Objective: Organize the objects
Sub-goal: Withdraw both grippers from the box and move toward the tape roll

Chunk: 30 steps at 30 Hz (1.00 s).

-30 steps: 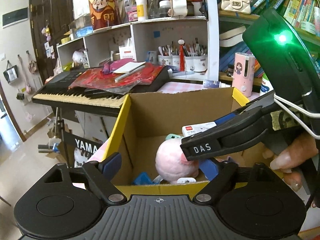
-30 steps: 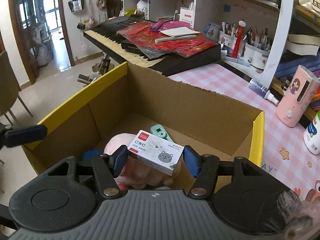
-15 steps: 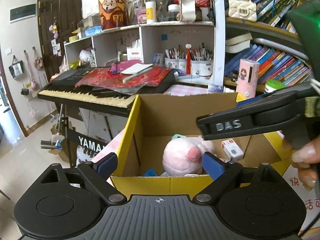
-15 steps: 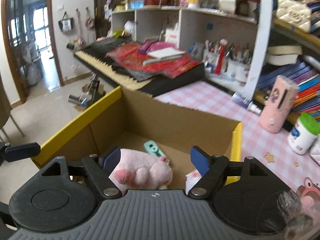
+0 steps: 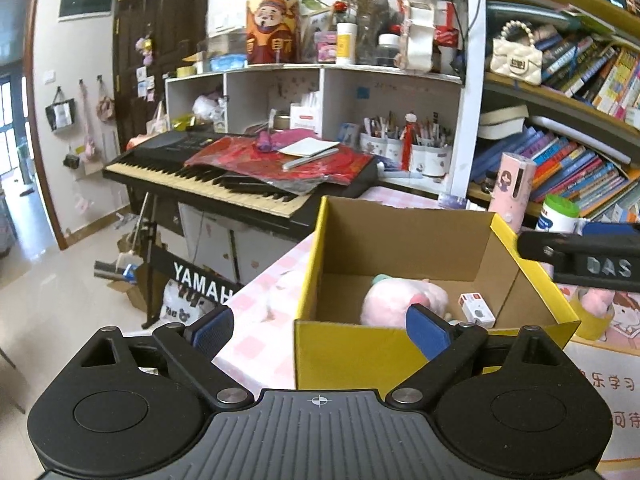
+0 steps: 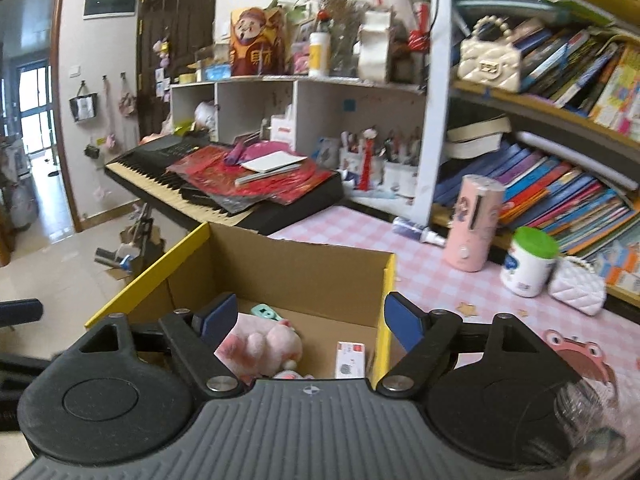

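A cardboard box with yellow rims [image 5: 400,240] [image 6: 300,268] stands on the pink checked table. Inside it lie a pink plush toy [image 5: 400,300] [image 6: 260,346], a small white staple box [image 5: 476,310] [image 6: 350,360] and a mint green item [image 6: 266,313]. My left gripper [image 5: 320,330] hangs open in front of the box's near wall, holding nothing. Above the box's near right corner, my right gripper [image 6: 312,320] has its jaws opening, and nothing is between them. One of its black fingers [image 5: 580,260] shows at the right of the left wrist view.
A black keyboard [image 6: 192,196] piled with red papers stands behind the box. On the table to the right are a pink cylinder [image 6: 476,224], a green-lidded white jar [image 6: 528,264] and a white quilted purse [image 6: 576,292]. Bookshelves and pen cups [image 5: 404,148] line the back.
The right gripper opened and dropped the staple box, which now lies on the box floor beside the plush. Both grippers drew back and up from the box.
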Tool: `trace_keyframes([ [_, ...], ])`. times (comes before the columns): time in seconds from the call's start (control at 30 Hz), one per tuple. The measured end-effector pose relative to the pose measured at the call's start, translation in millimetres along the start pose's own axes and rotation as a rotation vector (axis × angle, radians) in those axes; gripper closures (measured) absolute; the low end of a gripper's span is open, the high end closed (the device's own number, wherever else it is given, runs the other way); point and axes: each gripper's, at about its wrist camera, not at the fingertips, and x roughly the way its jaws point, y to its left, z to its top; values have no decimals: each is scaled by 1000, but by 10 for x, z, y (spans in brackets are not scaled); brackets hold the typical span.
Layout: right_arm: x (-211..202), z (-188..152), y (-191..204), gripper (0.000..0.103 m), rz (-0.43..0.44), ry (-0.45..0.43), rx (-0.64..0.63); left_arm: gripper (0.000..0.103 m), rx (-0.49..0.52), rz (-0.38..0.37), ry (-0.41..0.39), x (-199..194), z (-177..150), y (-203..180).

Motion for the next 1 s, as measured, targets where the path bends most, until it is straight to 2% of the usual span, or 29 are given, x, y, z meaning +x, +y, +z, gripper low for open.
trace_keyframes([
  [0.13,-199,-127,49,23,-40,-1,5,8,-2,-12,4,-107,-77,92],
  [0.37,-457,-443,271,22,-93,57,26,8,6,-34,45,-288,-266,198],
  [0.7,-752,-777,581,20,-131,114,29,7,13,-48,99,-519,-502,354],
  [1.0,-936,-1039,755,18,-142,167,43,7,82,-78,170,-632,-734,374],
])
